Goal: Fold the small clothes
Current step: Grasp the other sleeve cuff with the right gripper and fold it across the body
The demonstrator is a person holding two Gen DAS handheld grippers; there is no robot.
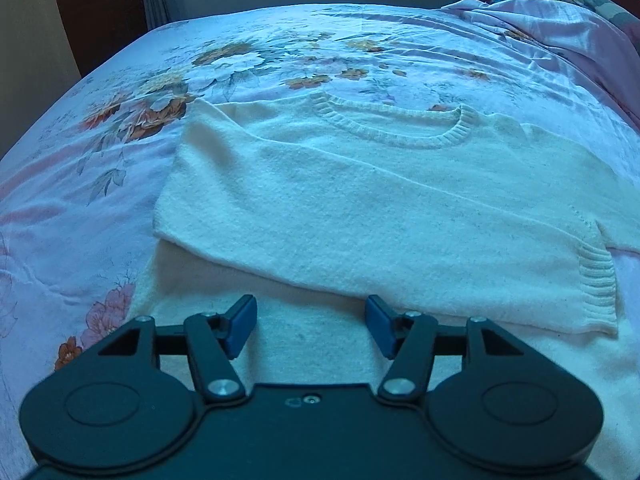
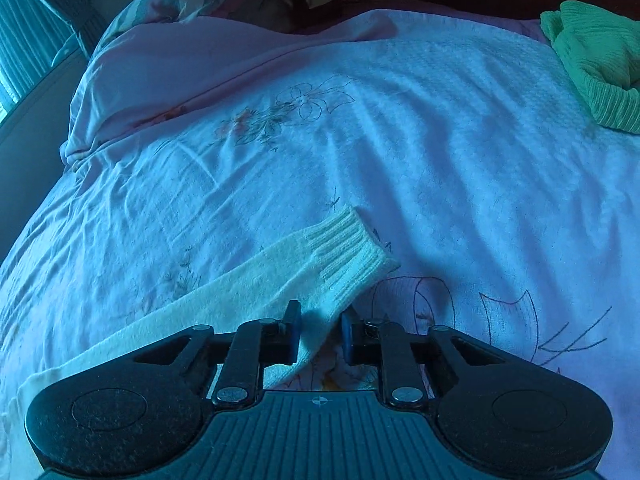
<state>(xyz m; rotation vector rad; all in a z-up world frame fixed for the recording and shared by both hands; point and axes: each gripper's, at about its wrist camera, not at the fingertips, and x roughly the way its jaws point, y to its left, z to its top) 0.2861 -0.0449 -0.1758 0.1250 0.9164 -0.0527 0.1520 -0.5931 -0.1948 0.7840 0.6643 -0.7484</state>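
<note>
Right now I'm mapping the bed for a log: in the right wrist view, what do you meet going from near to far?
Right gripper with its jaws closed on the cream sleeve → ribbed cuff → flower print on the sheet → pink bedding heap.

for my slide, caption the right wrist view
Right gripper closed on the white sweater's sleeve over the floral bedsheet, green garment beyond.

You're looking at a cream-white knit sweater [image 1: 360,200] with ribbed cuffs, on a pale bedsheet [image 1: 100,200] printed with orange and pink flowers. In the upper right of the right wrist view sits a green ribbed garment [image 2: 596,64]; your hand-held gripper [image 1: 311,326] is black with blue pads.
</note>
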